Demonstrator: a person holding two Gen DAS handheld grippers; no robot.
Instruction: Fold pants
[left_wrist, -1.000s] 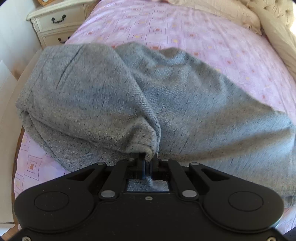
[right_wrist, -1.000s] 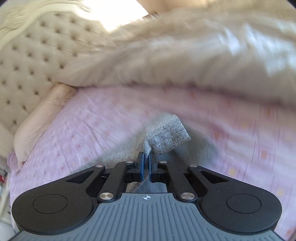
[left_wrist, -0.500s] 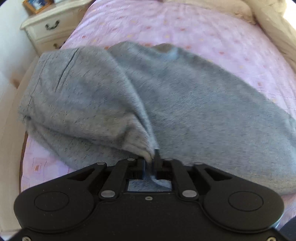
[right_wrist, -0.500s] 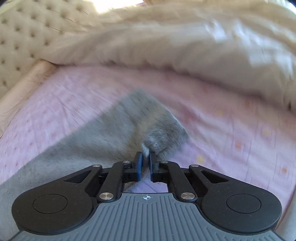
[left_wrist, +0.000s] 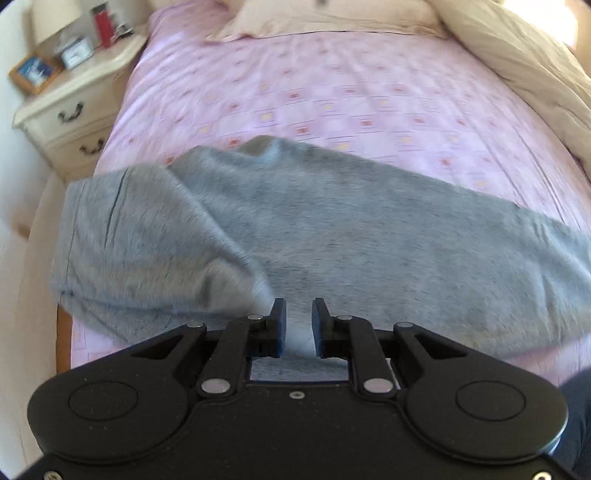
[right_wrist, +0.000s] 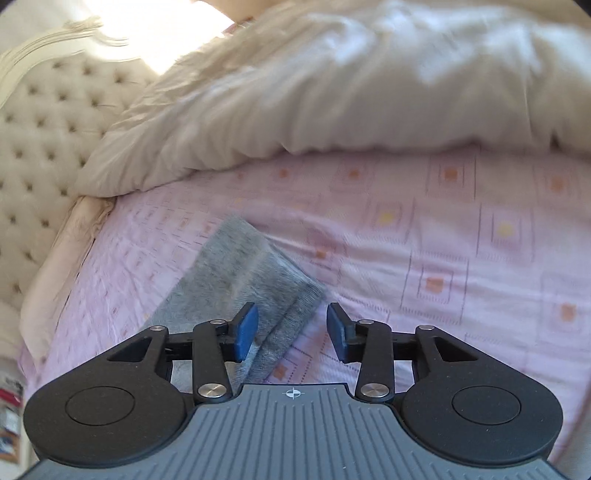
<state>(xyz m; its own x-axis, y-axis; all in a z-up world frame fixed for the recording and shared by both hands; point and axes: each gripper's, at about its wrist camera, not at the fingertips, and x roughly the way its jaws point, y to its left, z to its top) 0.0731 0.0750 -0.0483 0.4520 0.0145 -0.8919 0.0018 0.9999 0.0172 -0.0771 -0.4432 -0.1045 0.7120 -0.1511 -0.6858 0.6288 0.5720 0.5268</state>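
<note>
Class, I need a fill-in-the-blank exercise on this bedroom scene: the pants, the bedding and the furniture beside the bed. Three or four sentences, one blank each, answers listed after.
1. The pants lying on the bed are ____ in colour.
2. The bedsheet under them is ____ with small square patterns.
3. The nightstand beside the bed has ____ drawers with dark handles.
4. The headboard is cream and ____ with buttons.

Missing words: grey; pink; two; tufted
</note>
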